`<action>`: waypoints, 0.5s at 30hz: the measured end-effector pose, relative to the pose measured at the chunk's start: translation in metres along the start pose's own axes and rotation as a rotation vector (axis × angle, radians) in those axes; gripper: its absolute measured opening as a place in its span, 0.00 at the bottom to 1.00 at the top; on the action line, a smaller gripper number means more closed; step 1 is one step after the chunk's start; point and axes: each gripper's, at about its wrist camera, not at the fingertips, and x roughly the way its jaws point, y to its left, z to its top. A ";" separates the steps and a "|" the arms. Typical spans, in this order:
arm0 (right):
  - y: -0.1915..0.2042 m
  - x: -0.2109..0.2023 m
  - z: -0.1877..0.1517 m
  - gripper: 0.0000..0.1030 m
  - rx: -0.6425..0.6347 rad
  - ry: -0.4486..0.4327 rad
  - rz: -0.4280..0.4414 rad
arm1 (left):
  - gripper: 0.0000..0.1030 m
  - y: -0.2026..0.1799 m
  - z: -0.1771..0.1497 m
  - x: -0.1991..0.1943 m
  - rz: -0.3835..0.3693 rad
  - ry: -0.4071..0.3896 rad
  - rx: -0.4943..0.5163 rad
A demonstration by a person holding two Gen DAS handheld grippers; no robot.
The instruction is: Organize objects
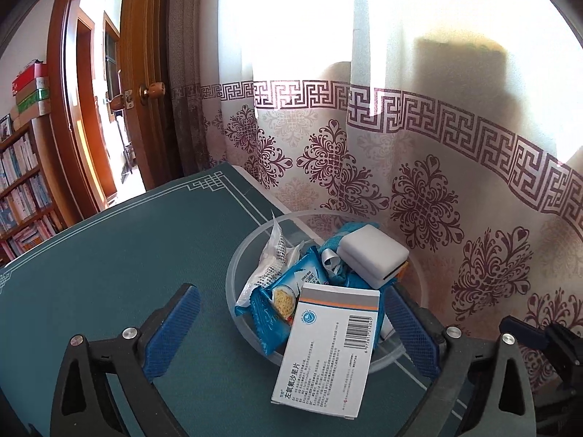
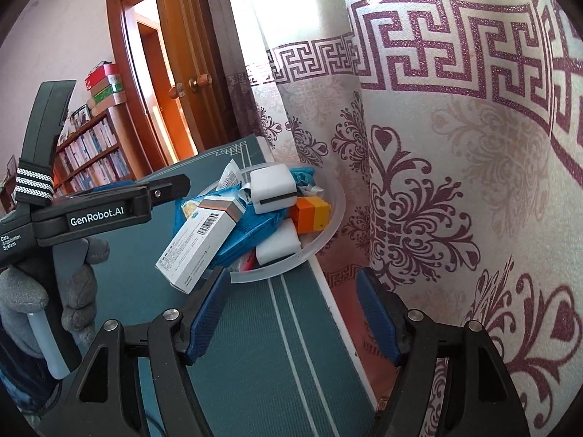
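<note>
Left tool [image 1: 288,331] stands with its blue textured pads spread wide, and the white medicine box [image 1: 326,349] lies between them untouched, its near end overhanging the rim of the clear plastic bowl [image 1: 233,280] and its far end propped on the pile inside. From the right wrist view the box's long axis runs from the bowl's middle out and down toward the near left, so it looks precariously tipped; the left tool is the nearer one, straddling it, while the right tool [image 2: 291,313], its pads apart and gripping nothing, hangs just short of the bowl's near rim over the green counter [image 2: 255,364]. My reading is that any nudge to seat the box should push along that axis, into the bowl. The box is stiff, smooth card with a barcode; beneath it lie a crinkly blue biscuit packet [image 1: 284,298], a white foam-like block [image 1: 371,255] with a dark strip, a second white block [image 2: 278,245] and an orange carton [image 2: 313,213]. A gloved hand [image 2: 47,306] holds the left tool's handle. Beyond the bowl hangs a patterned curtain [image 1: 419,182].
</note>
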 end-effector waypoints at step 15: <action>0.008 0.009 -0.017 0.72 -0.001 0.067 0.038 | 0.99 0.023 -0.084 -0.005 -0.022 0.119 0.056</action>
